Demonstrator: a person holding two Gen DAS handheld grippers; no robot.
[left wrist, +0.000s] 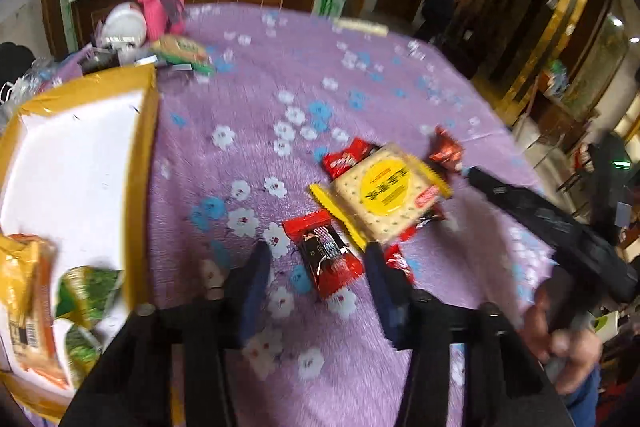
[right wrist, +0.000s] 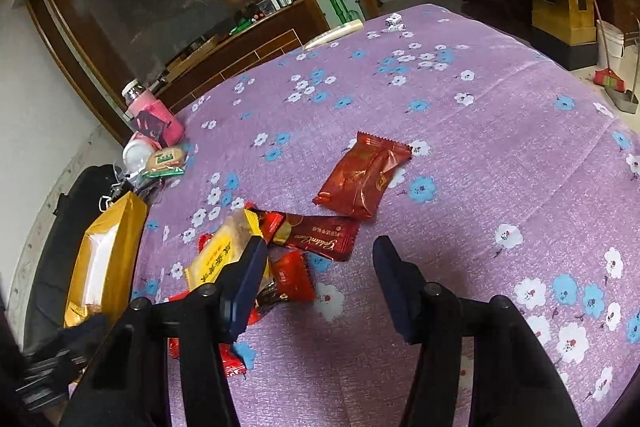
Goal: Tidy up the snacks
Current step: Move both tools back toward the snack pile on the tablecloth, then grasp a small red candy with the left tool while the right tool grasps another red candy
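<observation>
Between the open fingers of my left gripper (left wrist: 316, 251) lies a small red snack packet (left wrist: 323, 259) on the purple flowered cloth (left wrist: 256, 75); nothing is gripped. Its long axis runs away from me and leans a little to the left, and it has a dark shiny middle with red ends. Just behind it, a square cracker pack (left wrist: 386, 193) with yellow crimped edges and a round yellow label rests on other red wrappers. At my left is the yellow box (left wrist: 144, 155) with a white floor; it holds an orange packet and green packets, which only this view shows.

My right gripper (right wrist: 320, 251) is also open and empty, above the cloth. Near its left finger the same cracker pack (right wrist: 218, 259) appears. Beyond lies a long dark red bar wrapper (right wrist: 316, 235), its length going left to right. Farther, apart from the pile, is a red pillow packet (right wrist: 362, 175), seen only here. At the far edge stands a pink bottle (right wrist: 154, 111).
</observation>
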